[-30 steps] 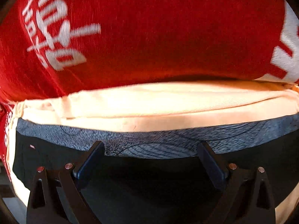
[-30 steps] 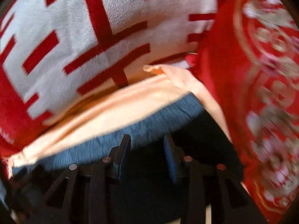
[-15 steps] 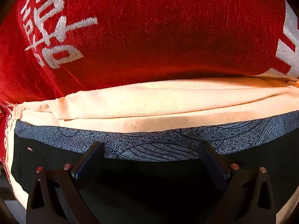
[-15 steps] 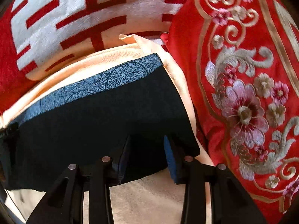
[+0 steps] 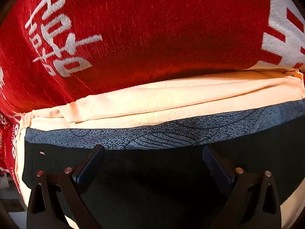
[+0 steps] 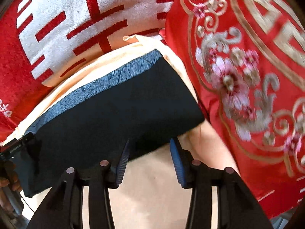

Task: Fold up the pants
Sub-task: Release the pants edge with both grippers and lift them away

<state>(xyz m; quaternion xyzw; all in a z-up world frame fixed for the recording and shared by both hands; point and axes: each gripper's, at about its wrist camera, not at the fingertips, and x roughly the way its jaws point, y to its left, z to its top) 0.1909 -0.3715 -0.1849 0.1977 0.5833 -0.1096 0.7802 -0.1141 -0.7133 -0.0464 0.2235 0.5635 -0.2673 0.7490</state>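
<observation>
Red bedding with white characters (image 5: 63, 43) and an embroidered red cushion (image 6: 247, 76) surround a cream cloth (image 5: 171, 99), on which the dark pants (image 6: 114, 110) are laid as a flat rectangle with the patterned waistband (image 5: 171, 135) at the far edge. The fold is judged nearly or fully done, so only a last smoothing or squaring of edges is called for. The left gripper (image 5: 152, 152) is spread wide over the pants and the right gripper (image 6: 148, 145) is parted at their near edge, nothing being gripped by either.

Looks like a home bedroom: beyond the jaws lies a red blanket (image 5: 152, 28) with white lettering, and right of them an embroidered red cushion (image 6: 247, 76).
</observation>
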